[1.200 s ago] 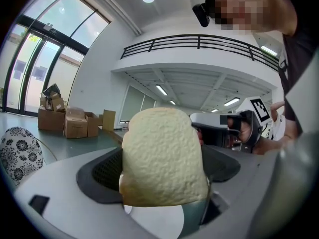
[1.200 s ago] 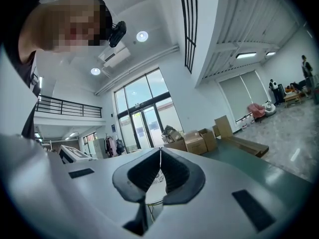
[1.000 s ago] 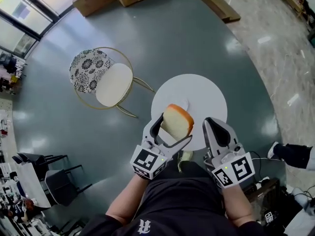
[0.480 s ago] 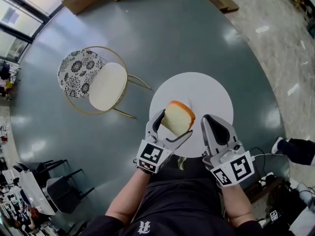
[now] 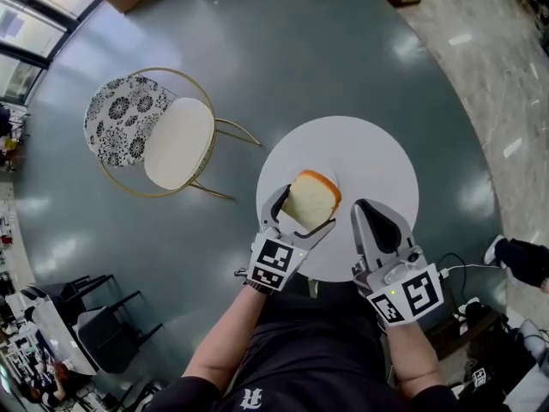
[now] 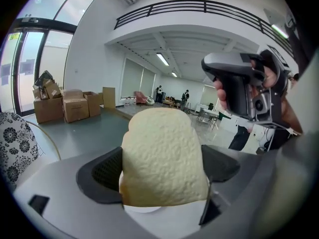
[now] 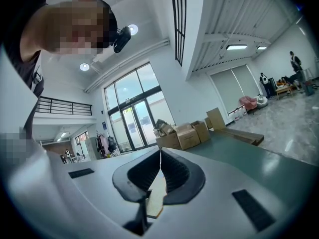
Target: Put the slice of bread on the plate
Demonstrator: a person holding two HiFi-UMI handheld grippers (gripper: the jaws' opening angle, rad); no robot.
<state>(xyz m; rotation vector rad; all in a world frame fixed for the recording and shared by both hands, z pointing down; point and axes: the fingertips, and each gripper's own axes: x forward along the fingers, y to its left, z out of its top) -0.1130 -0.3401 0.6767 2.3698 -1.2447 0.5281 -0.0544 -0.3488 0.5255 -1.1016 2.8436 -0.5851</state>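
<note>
Pale, tan-crusted slice of bread (image 5: 310, 197) is clamped in left gripper (image 5: 300, 213) fingers, held above round white table (image 5: 377, 157). Right gripper (image 5: 367, 209) fingers are closed, empty. Placement still pending; plate can't be made out.

A round white worktop (image 5: 377, 166) stands on a glossy grey floor (image 5: 283, 58). One small white plate (image 6: 139, 209) lies on it near the middle, largely covered in the head view, with only its near rim showing in the left gripper view.
</note>
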